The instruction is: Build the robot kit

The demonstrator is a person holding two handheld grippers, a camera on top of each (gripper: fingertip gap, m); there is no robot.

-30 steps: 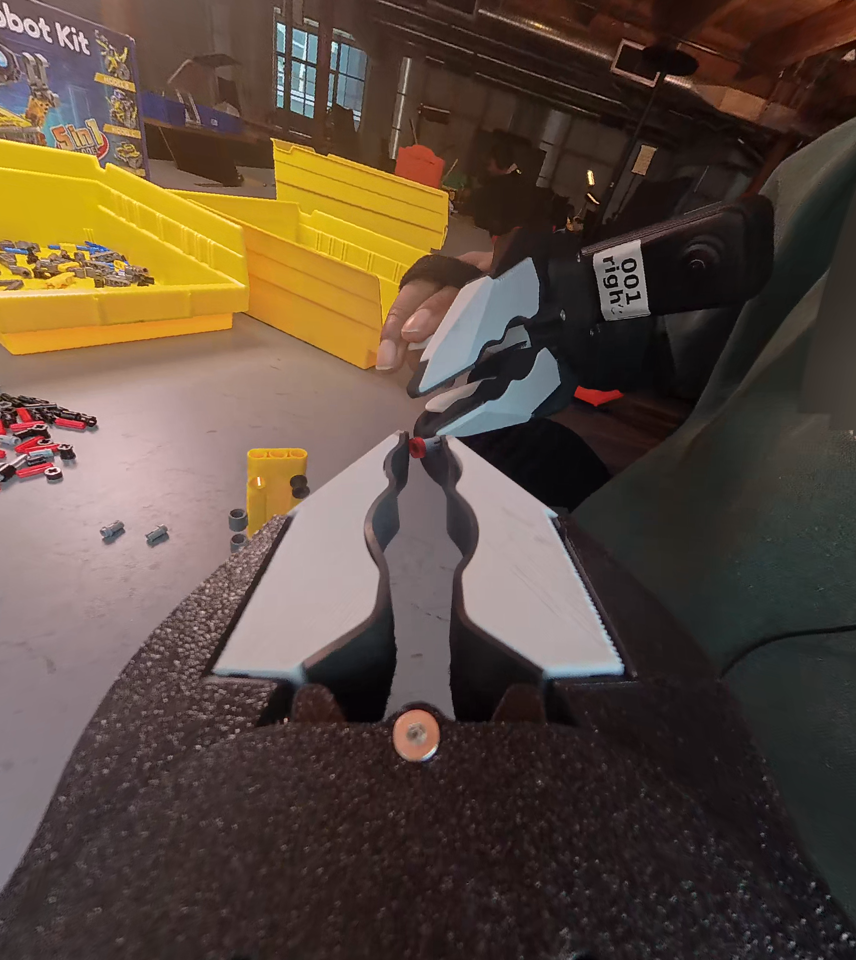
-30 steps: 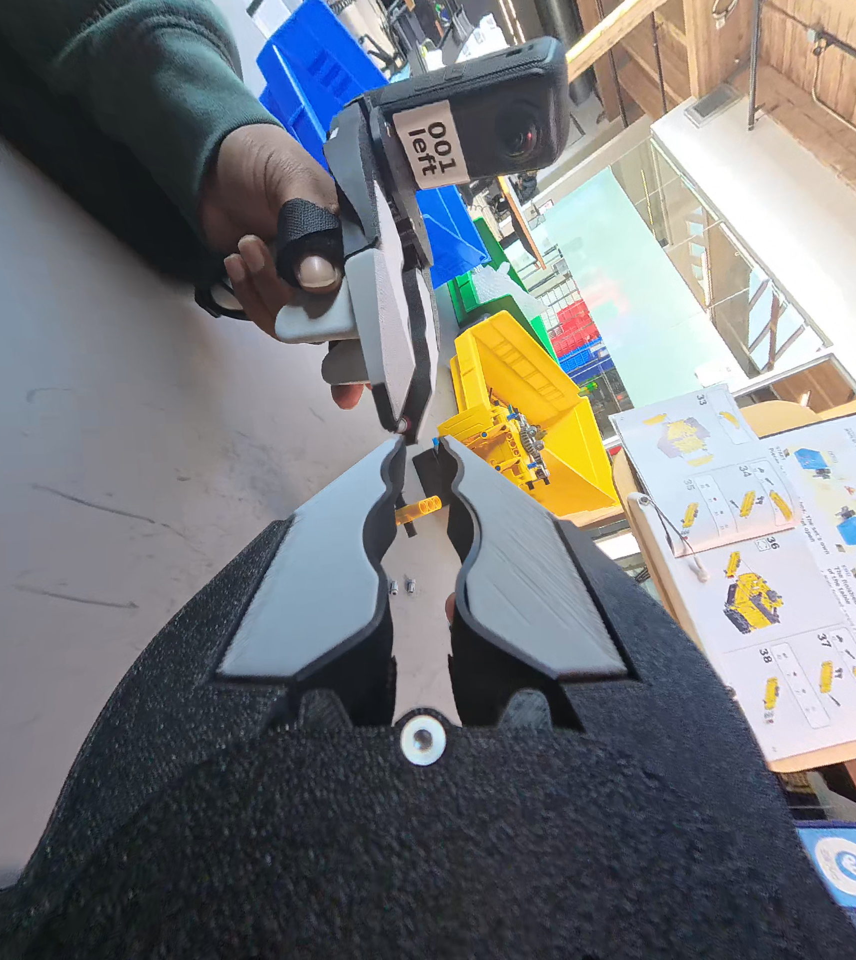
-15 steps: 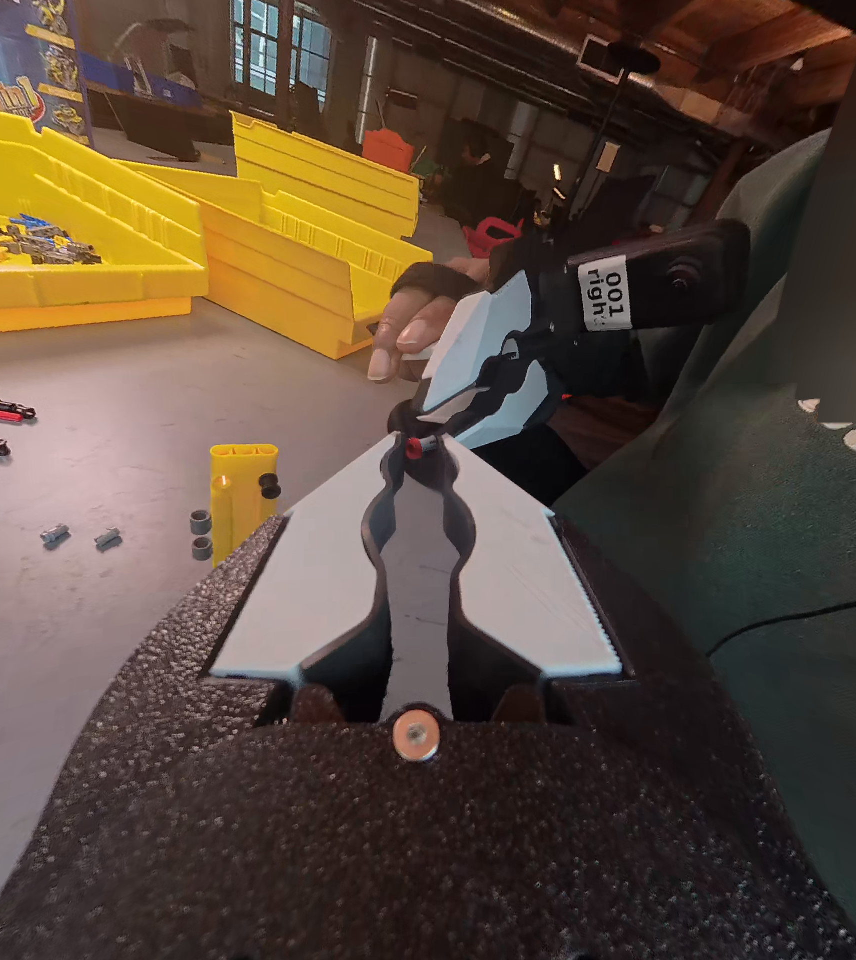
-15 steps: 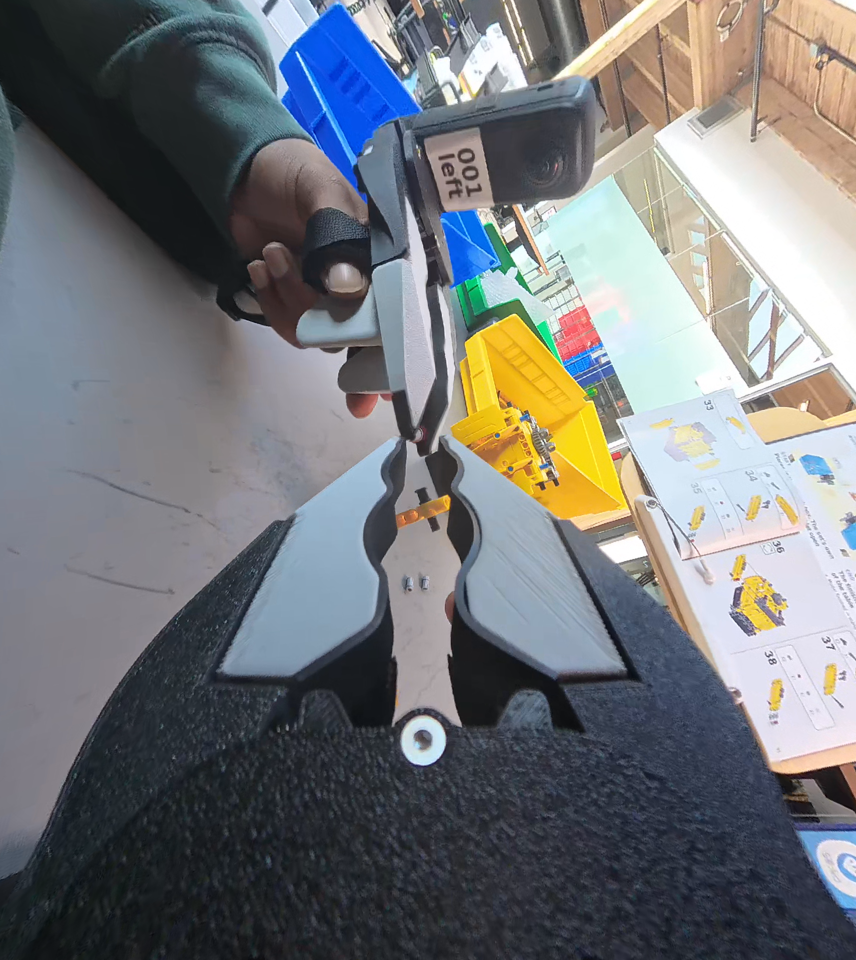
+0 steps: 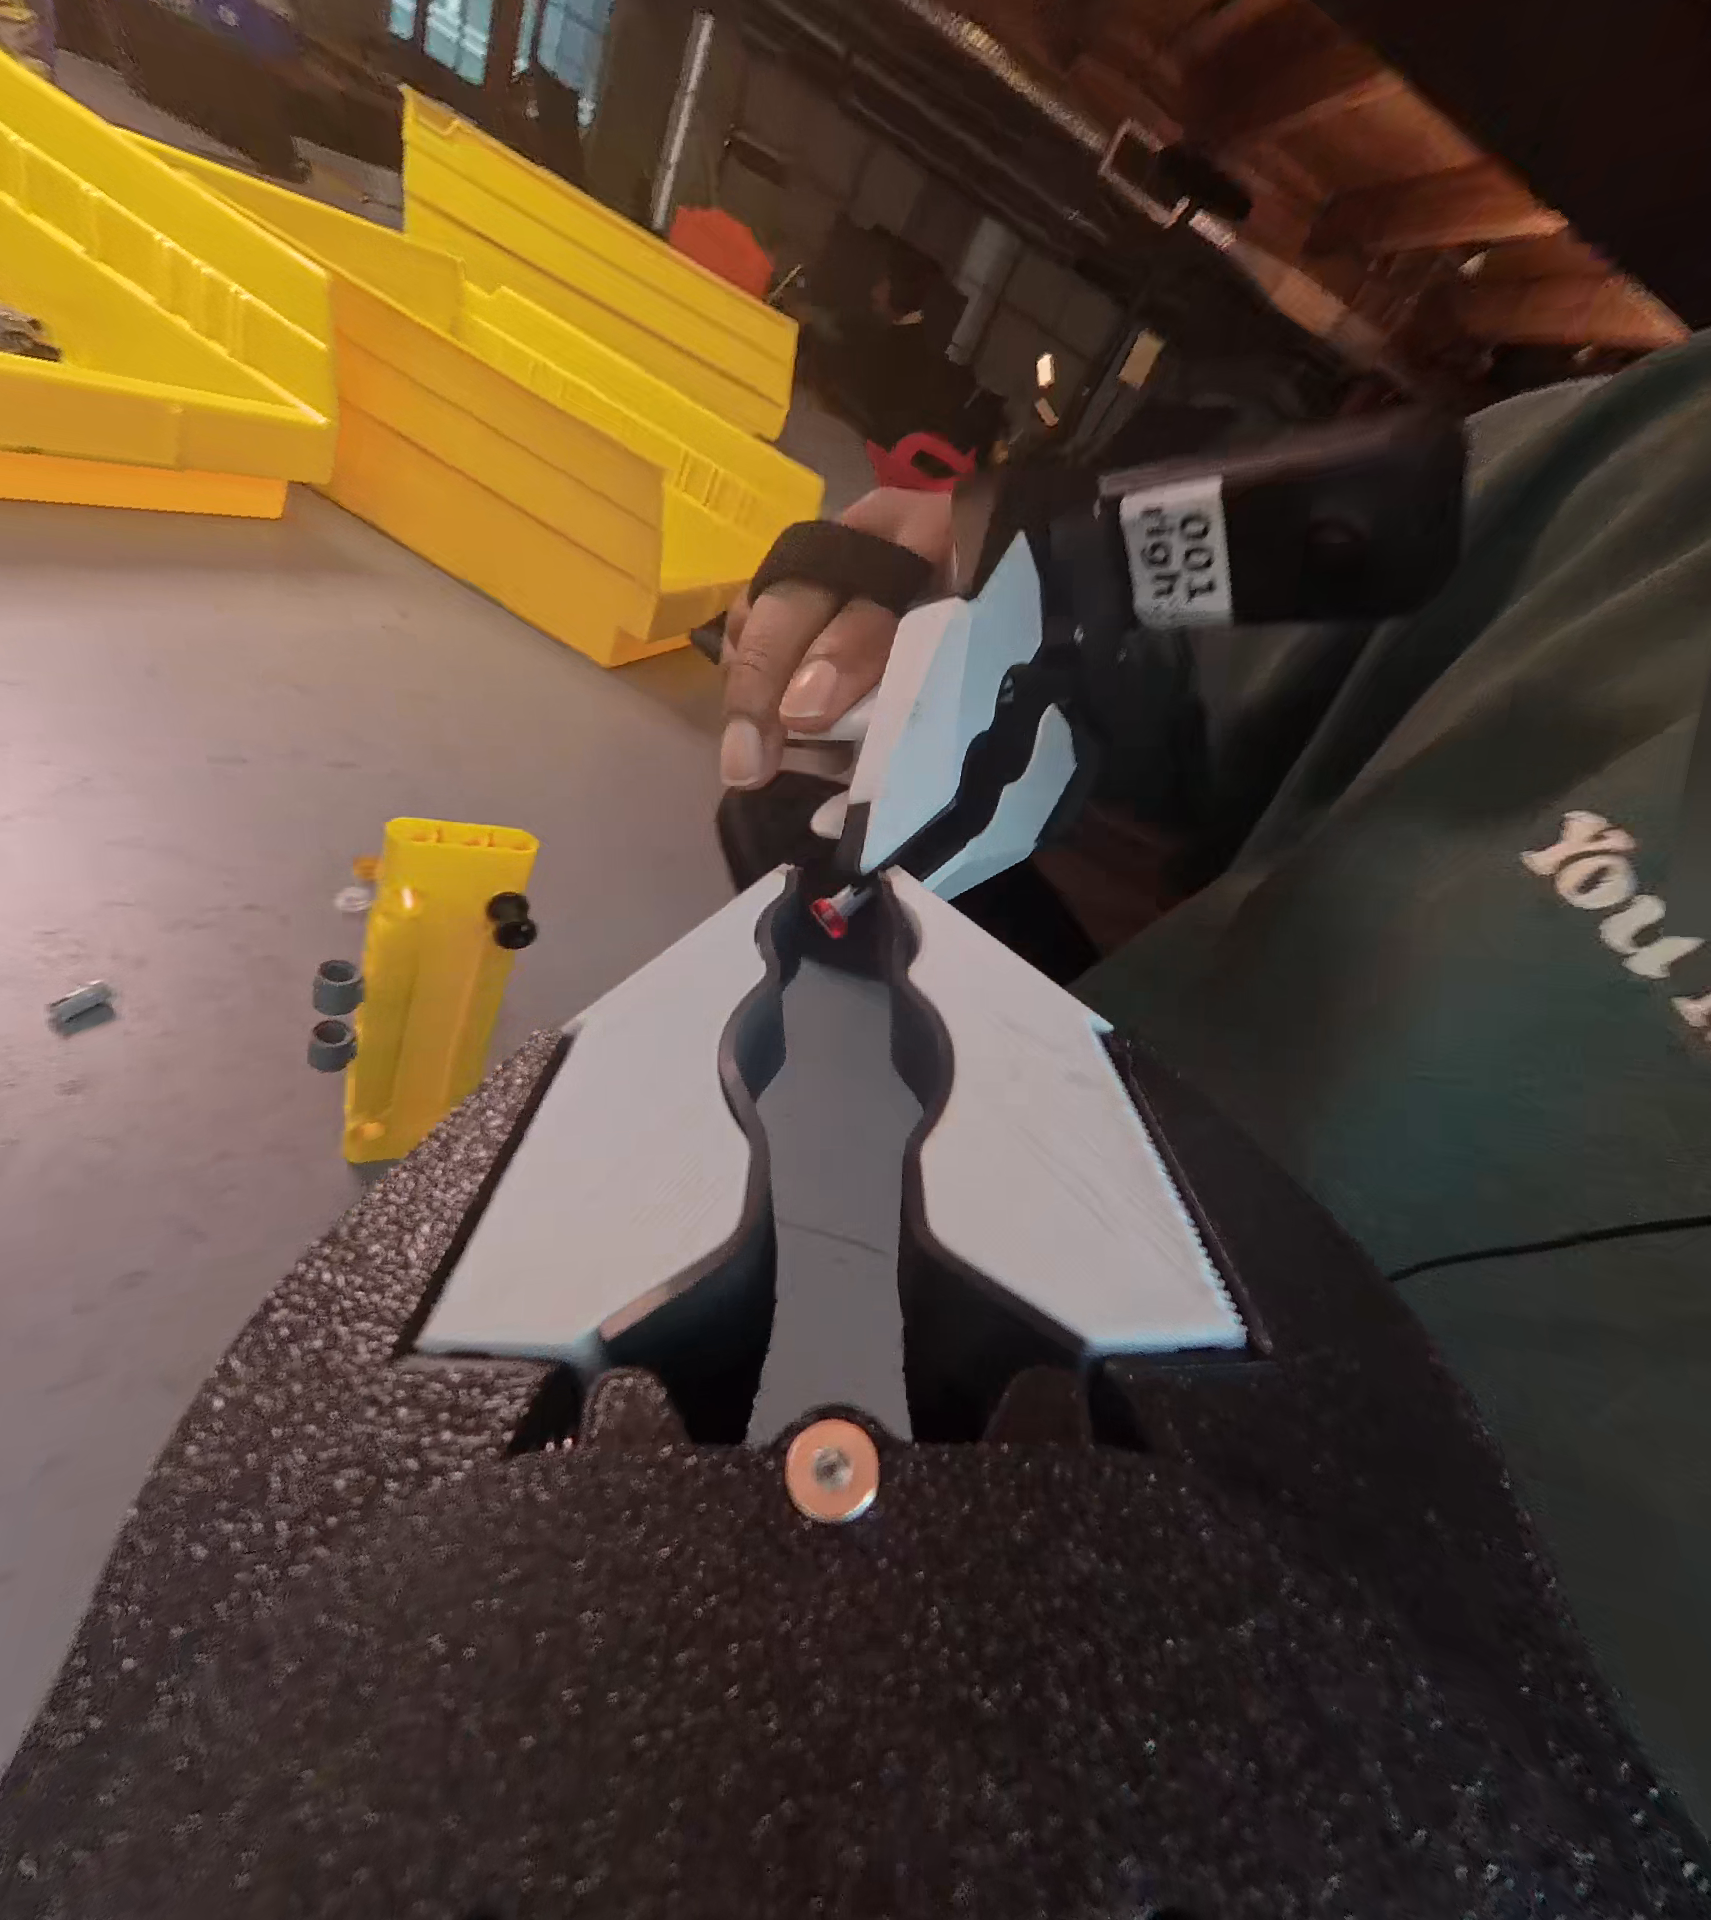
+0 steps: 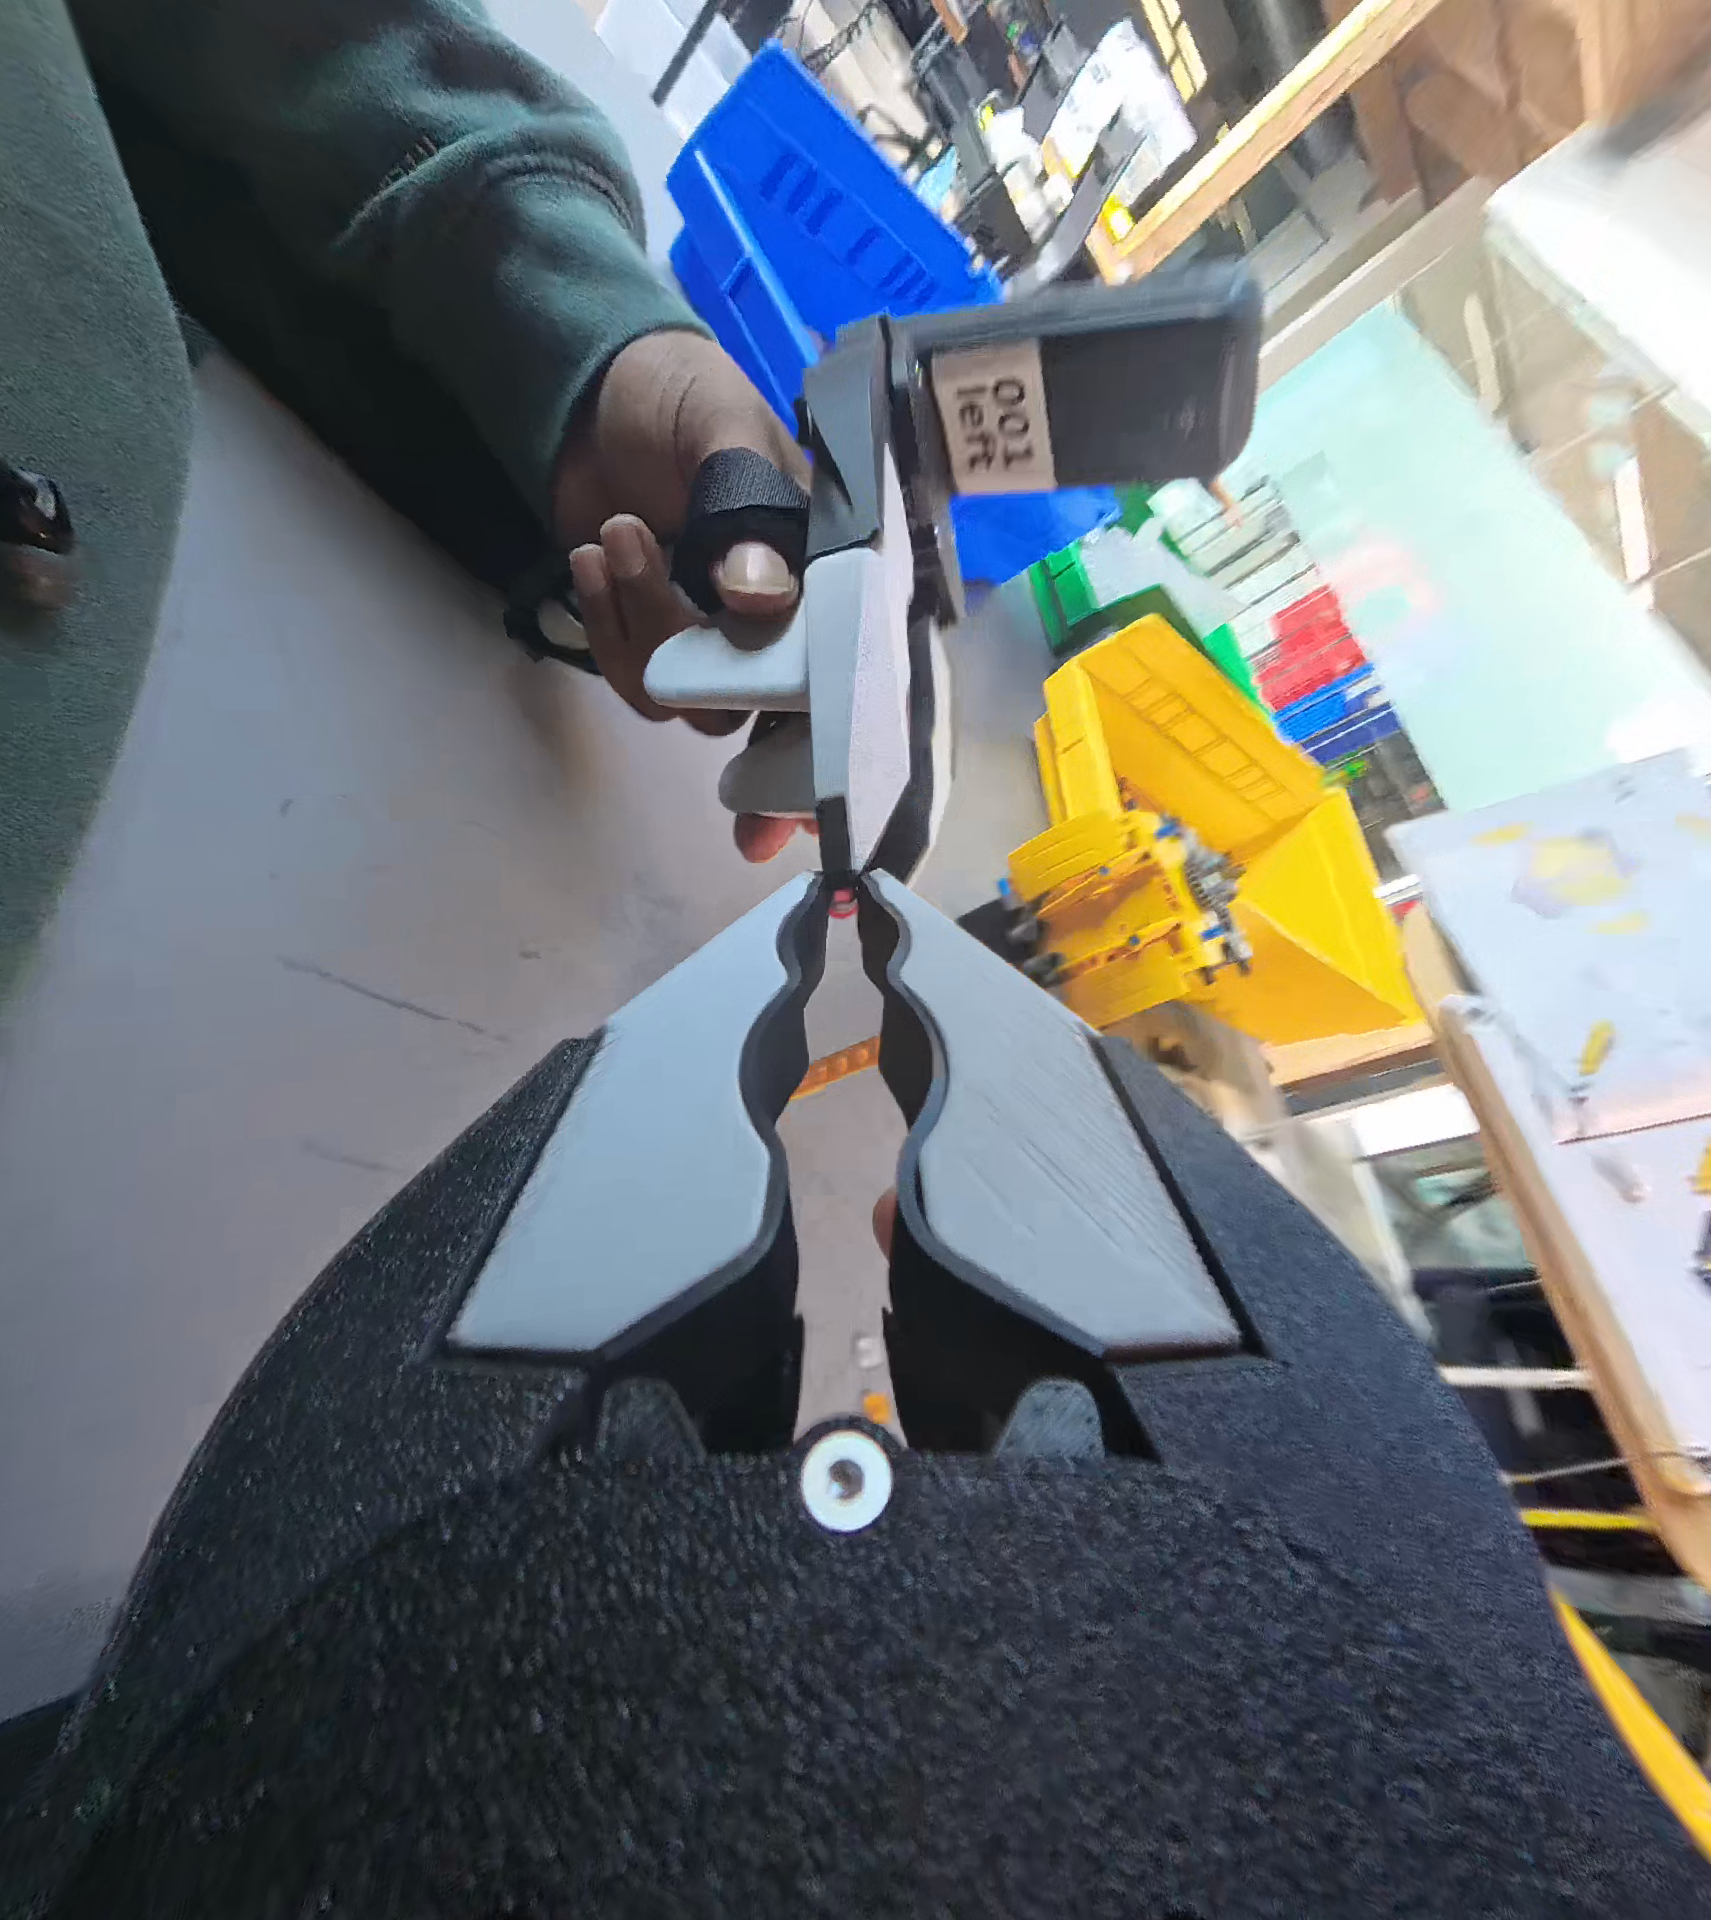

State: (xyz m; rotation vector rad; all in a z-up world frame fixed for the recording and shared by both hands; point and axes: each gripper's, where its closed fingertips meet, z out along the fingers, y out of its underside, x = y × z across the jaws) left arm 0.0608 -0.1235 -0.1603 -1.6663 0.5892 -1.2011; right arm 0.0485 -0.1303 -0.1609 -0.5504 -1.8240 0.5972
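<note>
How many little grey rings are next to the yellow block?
2. Both grey rings sit on the table against the yellow block's left side: one just behind the other. More could hide behind it.

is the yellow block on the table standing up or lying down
Lying down: the yellow block rests flat along its long side on the grey table, two grey rings beside it.

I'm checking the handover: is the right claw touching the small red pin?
Touching. In the left wrist view the right claw tips close on the red pin, which lies between the left claw tips.
</note>
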